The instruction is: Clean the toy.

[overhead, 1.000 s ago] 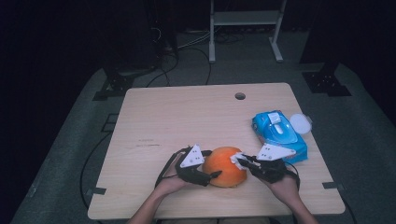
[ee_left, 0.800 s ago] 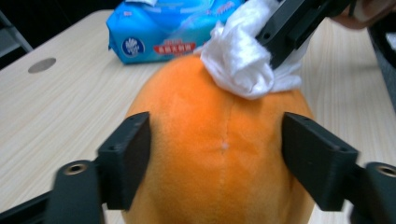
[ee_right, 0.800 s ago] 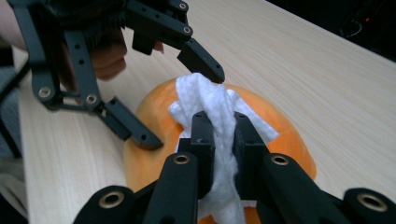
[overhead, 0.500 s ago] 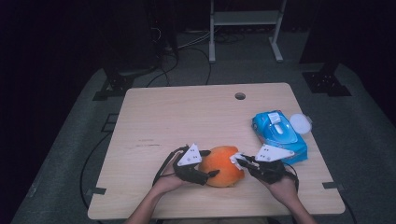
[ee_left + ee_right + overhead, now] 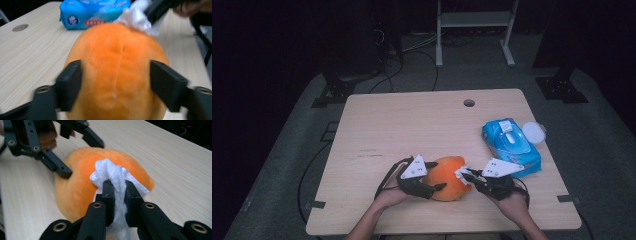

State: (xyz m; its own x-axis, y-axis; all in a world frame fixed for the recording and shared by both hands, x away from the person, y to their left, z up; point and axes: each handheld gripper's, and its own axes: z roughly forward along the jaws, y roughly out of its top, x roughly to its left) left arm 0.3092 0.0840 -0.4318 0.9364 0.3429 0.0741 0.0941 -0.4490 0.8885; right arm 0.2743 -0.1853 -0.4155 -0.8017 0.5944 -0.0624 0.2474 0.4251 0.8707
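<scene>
A round orange plush toy [image 5: 451, 176] lies near the table's front edge between both hands. My left gripper [image 5: 439, 176] holds it from the left. Its jaws have just been closing, and in the left gripper view its pads [image 5: 70, 85] press on the sides of the plush [image 5: 117, 62]. My right gripper [image 5: 117, 187] is shut on a crumpled white wipe [image 5: 110, 170] and holds it against the plush's [image 5: 75, 192] right side. In the high view, the right gripper [image 5: 465, 175] sits at the toy's right edge.
A blue pack of wet wipes [image 5: 512, 145] lies at the right of the wooden table [image 5: 412, 125], with a white round lid [image 5: 534, 132] beside it. A small hole [image 5: 469, 103] sits near the far edge. Dark floor, cables and stands surround the table.
The left gripper's jaws have drawn in a little on the orange plush. Both hands and the plush stay almost where they were.
</scene>
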